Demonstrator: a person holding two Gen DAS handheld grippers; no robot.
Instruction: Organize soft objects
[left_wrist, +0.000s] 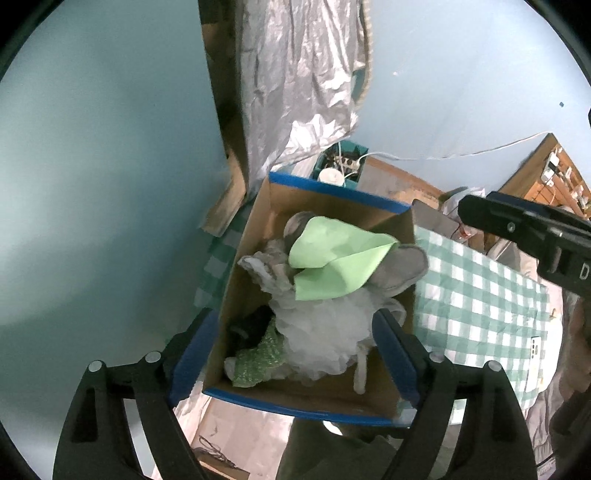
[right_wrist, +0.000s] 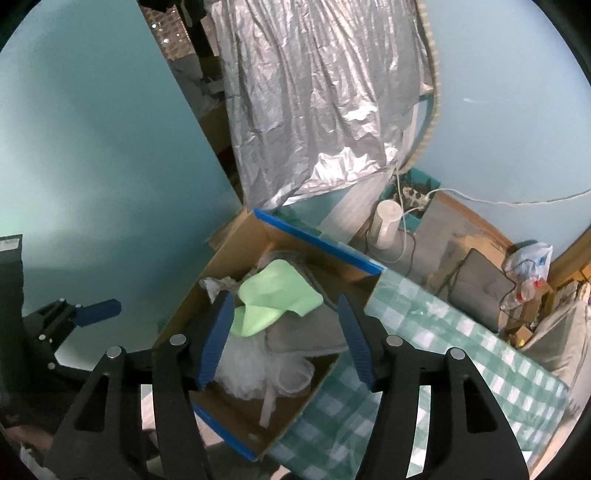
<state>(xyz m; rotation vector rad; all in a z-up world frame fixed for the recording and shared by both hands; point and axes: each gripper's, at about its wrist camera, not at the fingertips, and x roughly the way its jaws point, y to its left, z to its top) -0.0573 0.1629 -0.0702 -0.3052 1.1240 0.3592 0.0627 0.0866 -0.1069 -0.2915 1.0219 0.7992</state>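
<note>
Both my tools hang empty above the cardboard box (left_wrist: 255, 236): left tool (left_wrist: 295, 354) wide, right tool (right_wrist: 286, 339) half-spread. Green cloth (left_wrist: 340, 264) tops the pile at twelve o'clock. I'd clear the rim before reaching elsewhere.

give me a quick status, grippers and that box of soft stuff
Left gripper open, empty, above the cardboard box. Right gripper open, empty. Green cloth on top in box, white mesh pouf under it. Nothing blocking.
</note>
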